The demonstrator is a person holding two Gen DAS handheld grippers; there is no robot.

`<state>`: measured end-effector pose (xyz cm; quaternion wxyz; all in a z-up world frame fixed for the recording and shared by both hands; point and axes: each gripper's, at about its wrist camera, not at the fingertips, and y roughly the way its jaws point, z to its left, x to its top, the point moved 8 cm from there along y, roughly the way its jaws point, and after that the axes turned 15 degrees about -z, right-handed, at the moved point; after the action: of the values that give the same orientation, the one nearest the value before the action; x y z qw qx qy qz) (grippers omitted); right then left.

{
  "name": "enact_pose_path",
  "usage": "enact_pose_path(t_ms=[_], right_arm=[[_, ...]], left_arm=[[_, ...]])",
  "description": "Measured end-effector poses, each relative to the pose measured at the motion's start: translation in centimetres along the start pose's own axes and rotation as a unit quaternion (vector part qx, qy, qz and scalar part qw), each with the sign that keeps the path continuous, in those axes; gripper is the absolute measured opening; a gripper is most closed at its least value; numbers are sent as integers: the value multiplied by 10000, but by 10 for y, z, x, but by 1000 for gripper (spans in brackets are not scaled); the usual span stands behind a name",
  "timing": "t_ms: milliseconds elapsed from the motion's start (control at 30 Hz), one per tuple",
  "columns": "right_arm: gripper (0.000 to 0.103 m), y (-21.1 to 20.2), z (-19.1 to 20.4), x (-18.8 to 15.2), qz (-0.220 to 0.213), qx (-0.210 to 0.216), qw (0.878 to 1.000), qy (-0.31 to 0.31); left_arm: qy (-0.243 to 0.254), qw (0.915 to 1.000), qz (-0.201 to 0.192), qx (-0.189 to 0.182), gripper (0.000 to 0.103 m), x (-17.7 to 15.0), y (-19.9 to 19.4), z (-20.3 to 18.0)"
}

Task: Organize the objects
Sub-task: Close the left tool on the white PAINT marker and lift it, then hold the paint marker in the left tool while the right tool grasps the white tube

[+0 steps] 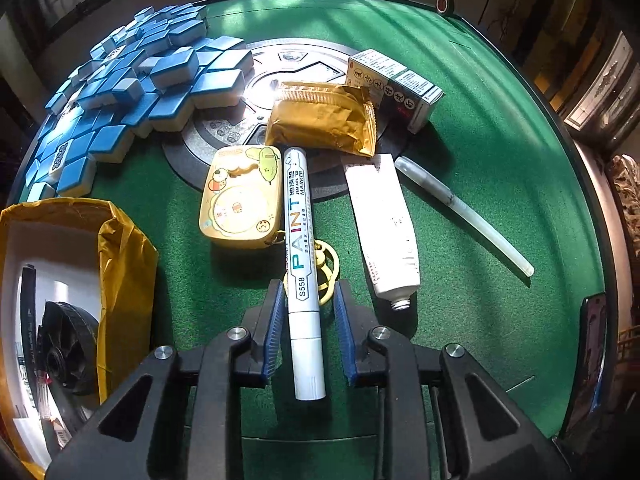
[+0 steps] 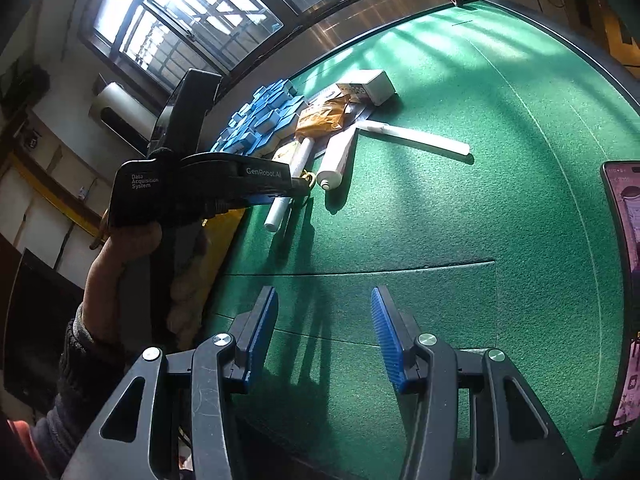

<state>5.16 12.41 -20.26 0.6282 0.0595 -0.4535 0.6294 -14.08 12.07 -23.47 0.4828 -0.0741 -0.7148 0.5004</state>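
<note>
A white paint marker [image 1: 298,240] lies on the green felt table [image 1: 500,140], pointing away from me. My left gripper [image 1: 309,304] points steeply down with the marker's near end between its blue pads. The left pad is almost against the marker; a narrow gap shows at the right pad, so the pads do not clamp it. In the right wrist view a hand [image 2: 120,264] holds that left gripper [image 2: 304,188] over the marker [image 2: 298,160]. My right gripper [image 2: 324,320] hovers open over bare felt with nothing between its fingers.
Beside the marker lie a yellow cartoon tin [image 1: 240,196], a yellow keyring [image 1: 326,268], a white tube [image 1: 384,224] and a clear pen [image 1: 464,212]. Behind are a brown packet [image 1: 320,120], a printed box [image 1: 396,84] and blue mahjong tiles [image 1: 132,88]. A yellow-lined container [image 1: 124,248] stands left, a phone [image 2: 628,280] right.
</note>
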Motion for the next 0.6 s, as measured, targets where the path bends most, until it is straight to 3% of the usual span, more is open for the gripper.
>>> enact_pose_path(t_ms=[167, 267, 367, 600], right_arm=[[44, 0, 3, -10, 61, -129, 9999, 39], [44, 0, 7, -12, 48, -191, 9998, 78], [44, -2, 10, -9, -39, -277, 9995, 147], [43, -6, 16, -3, -261, -569, 9980, 90]], left_arm=[[-93, 9999, -52, -39, 21, -41, -26, 3], [-33, 9998, -47, -208, 14, -65, -46, -2], [126, 9997, -174, -136, 13, -78, -60, -1], [-5, 9992, -92, -378, 12, -103, -75, 15]])
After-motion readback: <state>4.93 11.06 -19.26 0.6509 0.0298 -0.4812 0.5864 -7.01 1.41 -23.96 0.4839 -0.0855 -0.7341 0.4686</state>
